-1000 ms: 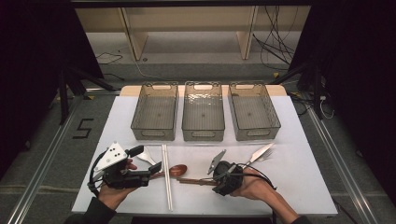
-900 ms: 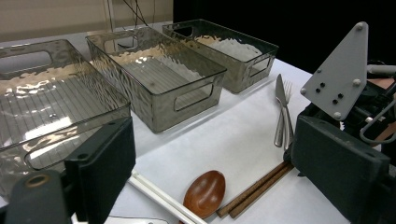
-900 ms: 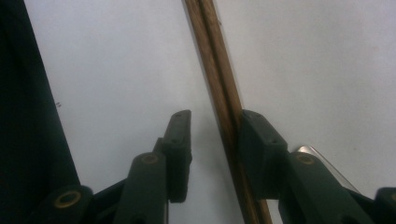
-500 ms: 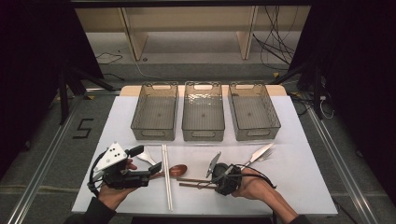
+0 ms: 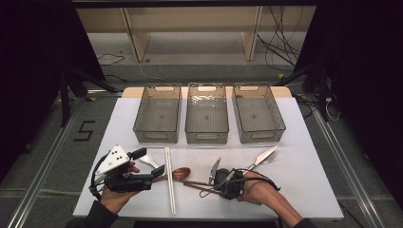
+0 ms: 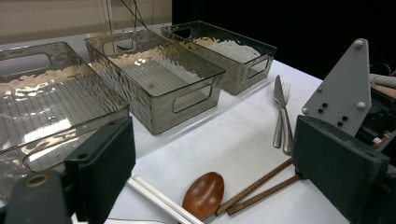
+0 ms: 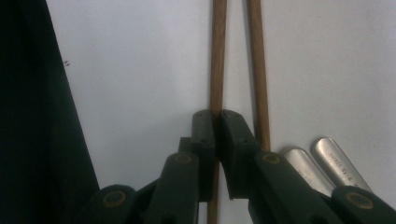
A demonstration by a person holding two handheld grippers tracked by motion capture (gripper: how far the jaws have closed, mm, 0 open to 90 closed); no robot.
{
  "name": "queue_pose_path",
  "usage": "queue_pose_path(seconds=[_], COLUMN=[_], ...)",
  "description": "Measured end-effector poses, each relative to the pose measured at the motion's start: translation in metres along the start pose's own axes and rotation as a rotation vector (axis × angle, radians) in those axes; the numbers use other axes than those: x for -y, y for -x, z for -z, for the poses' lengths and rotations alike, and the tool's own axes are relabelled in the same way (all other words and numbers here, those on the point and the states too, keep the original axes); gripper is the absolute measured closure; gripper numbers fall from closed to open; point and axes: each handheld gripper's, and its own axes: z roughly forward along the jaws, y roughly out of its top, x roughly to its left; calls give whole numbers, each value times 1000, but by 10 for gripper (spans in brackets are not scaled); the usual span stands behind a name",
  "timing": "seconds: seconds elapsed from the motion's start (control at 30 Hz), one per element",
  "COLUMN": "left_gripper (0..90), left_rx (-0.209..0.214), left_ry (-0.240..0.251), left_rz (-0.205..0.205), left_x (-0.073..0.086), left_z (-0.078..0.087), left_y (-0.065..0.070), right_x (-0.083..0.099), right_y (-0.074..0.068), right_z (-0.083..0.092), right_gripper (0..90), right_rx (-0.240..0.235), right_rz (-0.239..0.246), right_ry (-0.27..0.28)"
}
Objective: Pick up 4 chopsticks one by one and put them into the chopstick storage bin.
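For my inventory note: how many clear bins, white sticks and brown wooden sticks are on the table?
Clear bins: 3
White sticks: 2
Brown wooden sticks: 2
Total: 7

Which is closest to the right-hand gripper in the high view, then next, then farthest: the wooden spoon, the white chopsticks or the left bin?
1. Wooden spoon, just left of the right gripper.
2. White chopsticks, farther left.
3. Left bin, at the back left.

Three clear bins (image 5: 206, 114), white chopsticks (image 5: 169, 178), wooden spoon (image 5: 181, 173), knife and fork (image 5: 264, 157)
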Motion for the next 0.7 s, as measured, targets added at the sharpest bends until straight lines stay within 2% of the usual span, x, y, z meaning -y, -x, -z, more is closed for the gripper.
queue_pose_path(seconds=[0.27,0.33,0.4,0.7], left_gripper=[132,132,133,133], left_rx=[1,2,3,7], left_ry=[-1,-4,-5,-17], left_rz=[0,0,0,-5], left_x=[0,0,0,0], left_z=[0,0,0,-2], left_y=[0,0,0,1], right_x=[1,2,3,5], right_y=[-1,0,0,1], right_z=[5,8,11,16], right_gripper=[853,854,854,856], right_rx=[-16,-20,-4,-9], right_rz=[22,27,27,18], right_ry=[5,20,28,51])
